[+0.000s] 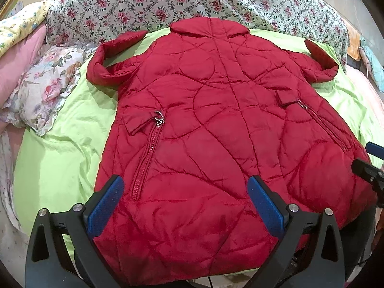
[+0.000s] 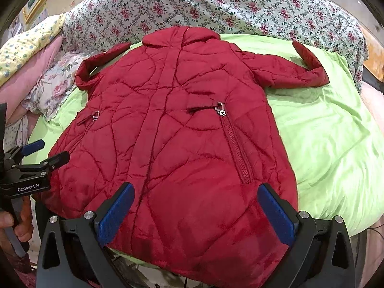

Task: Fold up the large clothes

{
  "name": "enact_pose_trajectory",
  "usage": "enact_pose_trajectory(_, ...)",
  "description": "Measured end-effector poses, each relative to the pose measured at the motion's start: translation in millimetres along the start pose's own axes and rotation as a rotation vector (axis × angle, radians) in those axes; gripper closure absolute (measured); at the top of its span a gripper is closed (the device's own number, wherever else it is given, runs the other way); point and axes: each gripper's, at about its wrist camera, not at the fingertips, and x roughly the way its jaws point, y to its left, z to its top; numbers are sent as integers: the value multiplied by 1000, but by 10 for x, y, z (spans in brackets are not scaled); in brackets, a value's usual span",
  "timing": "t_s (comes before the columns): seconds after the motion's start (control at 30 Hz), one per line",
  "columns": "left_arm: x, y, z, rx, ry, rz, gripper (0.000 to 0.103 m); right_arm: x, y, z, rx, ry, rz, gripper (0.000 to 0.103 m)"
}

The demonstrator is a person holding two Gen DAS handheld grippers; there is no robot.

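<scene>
A red quilted jacket (image 1: pixel 216 120) lies spread front-up on a lime green sheet (image 1: pixel 55 163), collar far, hem near me, both sleeves bent back at the sides. It fills the right wrist view too (image 2: pixel 172 139). My left gripper (image 1: pixel 186 184) is open and empty, hovering over the hem's left part beside the left pocket zipper (image 1: pixel 146 153). My right gripper (image 2: pixel 195 192) is open and empty over the hem's right part near the right pocket zipper (image 2: pixel 236 148). Each gripper shows at the edge of the other's view: the right one (image 1: pixel 367 160), the left one (image 2: pixel 45 151).
A floral quilt (image 1: pixel 168 2) is piled behind the collar. Floral and pink pillows (image 1: pixel 40 81) lie at the far left. The green sheet (image 2: pixel 331 148) spreads to the right of the jacket. The bed's near edge runs under the hem.
</scene>
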Motion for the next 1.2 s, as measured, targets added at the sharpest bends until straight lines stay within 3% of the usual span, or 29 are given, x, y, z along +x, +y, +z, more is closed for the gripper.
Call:
enact_pose_trajectory(0.1,26,0,30,13,-13,30,0,-23,-69,44,12,-23,3,0)
enact_pose_trajectory(0.3,118,25,131,20,-7,10,0,-36,-286,189,49,-43,-6,0)
enact_pose_trajectory(0.63,295,75,365,-3,-6,-33,0,63,-865,520,146,-94,-37,0)
enact_pose_trajectory(0.77,368,124,492,-24,-8,-28,0,158,-1204,678,233,-104,2,0)
enact_pose_trajectory(1.0,590,219,695,-51,11,-15,0,317,-1788,1071,294,-166,-98,2)
enact_pose_trajectory(1.13,652,214,800,-37,-35,-5,0,474,-2111,1358,308,-196,-157,2)
enact_pose_trajectory(1.2,712,206,849,-23,-20,-14,0,608,-2285,1544,308,-205,-205,4)
